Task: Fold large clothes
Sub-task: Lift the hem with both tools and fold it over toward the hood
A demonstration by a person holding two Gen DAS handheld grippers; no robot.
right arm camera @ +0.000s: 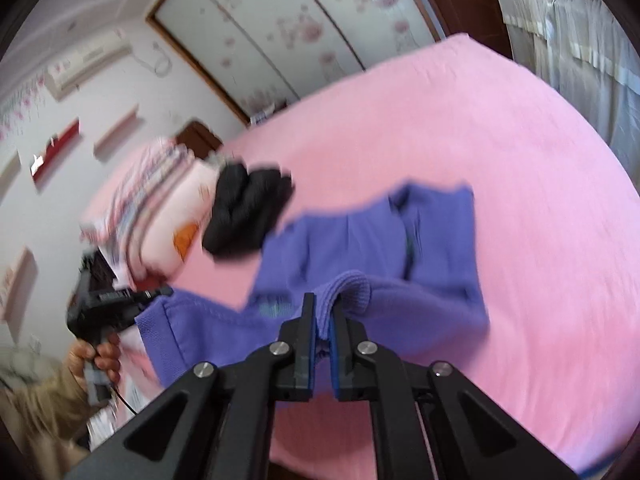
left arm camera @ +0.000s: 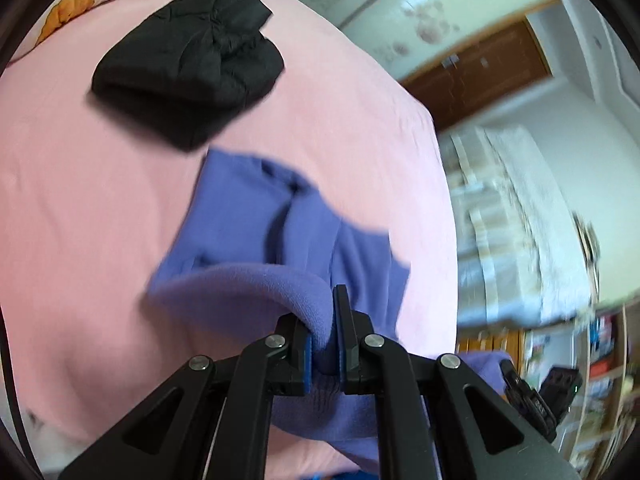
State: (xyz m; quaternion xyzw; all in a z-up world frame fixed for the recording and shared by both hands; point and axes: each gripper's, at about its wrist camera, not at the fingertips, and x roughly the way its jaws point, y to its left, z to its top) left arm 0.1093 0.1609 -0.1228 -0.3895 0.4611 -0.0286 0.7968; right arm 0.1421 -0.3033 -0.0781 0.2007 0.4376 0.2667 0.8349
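Note:
A purple sweater [left arm camera: 256,232] lies partly on the pink bed, its near edge lifted into the air. My left gripper [left arm camera: 324,340] is shut on a thick fold of that edge, and the cloth bulges between the blue pads. In the right wrist view my right gripper [right arm camera: 324,320] is shut on a ribbed hem of the same purple sweater [right arm camera: 432,248], which hangs between both hands. The left gripper [right arm camera: 104,312] shows at the left of that view, held by a person's hand [right arm camera: 96,360]. The right gripper's body [left arm camera: 536,396] appears at the lower right of the left wrist view.
A folded black garment [left arm camera: 192,64] lies further up the pink bed [left arm camera: 80,200], seen also as the black garment [right arm camera: 248,208] beside a patterned pillow [right arm camera: 160,200]. A wardrobe with sliding flowered doors [right arm camera: 280,32] stands beyond the bed. Curtains [right arm camera: 580,40] hang at the right.

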